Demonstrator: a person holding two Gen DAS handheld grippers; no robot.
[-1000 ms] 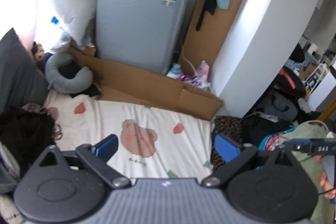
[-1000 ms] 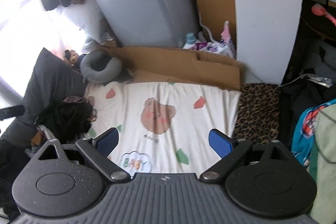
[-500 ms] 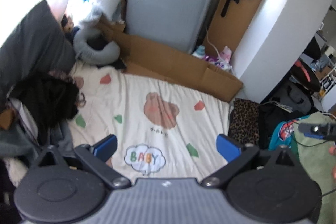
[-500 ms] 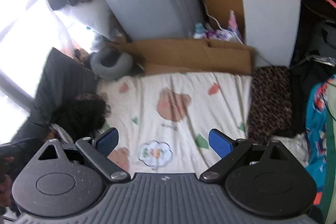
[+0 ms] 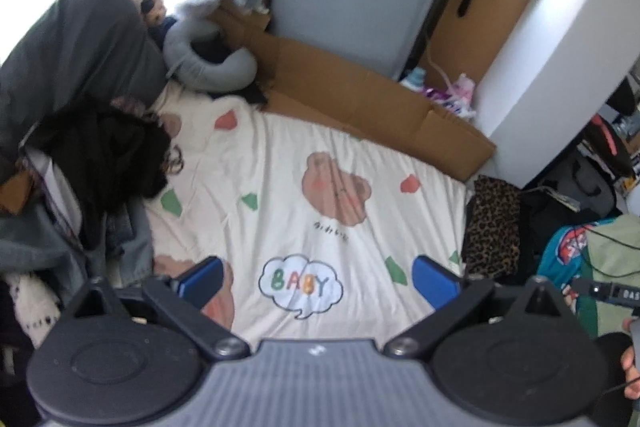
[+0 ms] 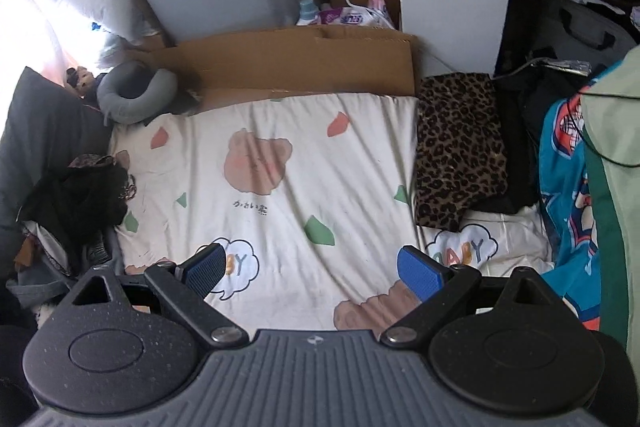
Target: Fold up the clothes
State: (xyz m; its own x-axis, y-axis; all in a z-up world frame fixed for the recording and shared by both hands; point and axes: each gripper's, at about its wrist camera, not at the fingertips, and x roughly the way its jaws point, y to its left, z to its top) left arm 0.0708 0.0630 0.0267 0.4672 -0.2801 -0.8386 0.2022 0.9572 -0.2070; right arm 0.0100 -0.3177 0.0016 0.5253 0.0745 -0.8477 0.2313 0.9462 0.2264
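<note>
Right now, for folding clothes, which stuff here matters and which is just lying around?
For the job: dark clothes pile, leopard-print garment, bear-print sheet as the folding surface, open left gripper and right gripper.

Lying about: neck pillow, cardboard, detergent bottle.

dark clothes (image 5: pixel 108 163) heaped left; leopard garment (image 6: pixel 456 147) folded right

Your dark heap of clothes (image 6: pixel 76 195) beside the cream bear-print sheet (image 6: pixel 288 187) runs off the left edge; the sheet's small black lettering (image 5: pixel 331 228) is too blurred to read.
</note>
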